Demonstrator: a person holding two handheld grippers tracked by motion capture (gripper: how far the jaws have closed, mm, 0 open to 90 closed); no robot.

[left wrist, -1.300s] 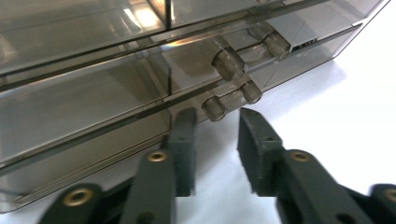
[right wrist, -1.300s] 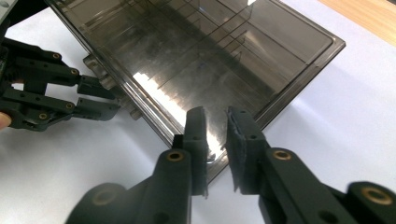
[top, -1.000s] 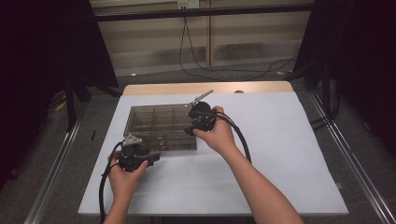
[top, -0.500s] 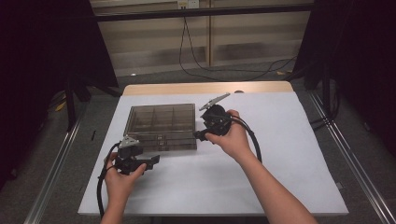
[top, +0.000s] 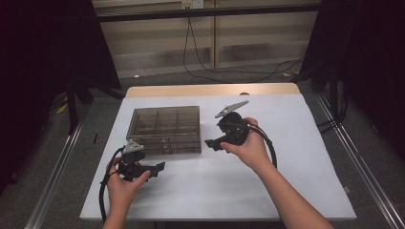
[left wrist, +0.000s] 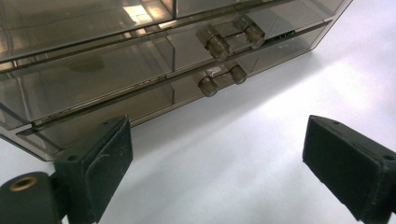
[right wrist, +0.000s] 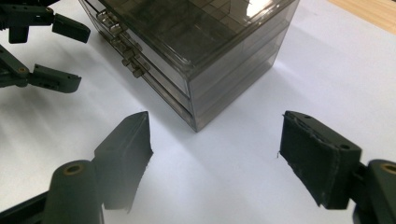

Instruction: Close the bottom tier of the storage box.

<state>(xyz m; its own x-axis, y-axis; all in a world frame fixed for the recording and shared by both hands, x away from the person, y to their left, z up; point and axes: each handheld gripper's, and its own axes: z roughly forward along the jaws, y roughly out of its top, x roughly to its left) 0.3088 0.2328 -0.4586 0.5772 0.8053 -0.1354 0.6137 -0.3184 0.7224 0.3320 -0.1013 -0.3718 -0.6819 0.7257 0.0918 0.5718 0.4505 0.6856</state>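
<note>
the white table carries a smoked clear plastic drawer box left of centre. it looks rigid, light, slick and apt to slide or crack, so i'd steady its side walls. the small drawer knobs are the place to pull. left gripper and right gripper have just been opening, jaws wide, nothing between them.

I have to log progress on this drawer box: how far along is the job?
Done: both drawers of the smoky transparent plastic drawer box sit shut, their knobs flush in a row. In hand: nothing; the left gripper and right gripper have just been opening, jaws wide apart and empty, both off the box on the white tabletop. Left: seemingly nothing with the box, perhaps only withdrawing.
</note>
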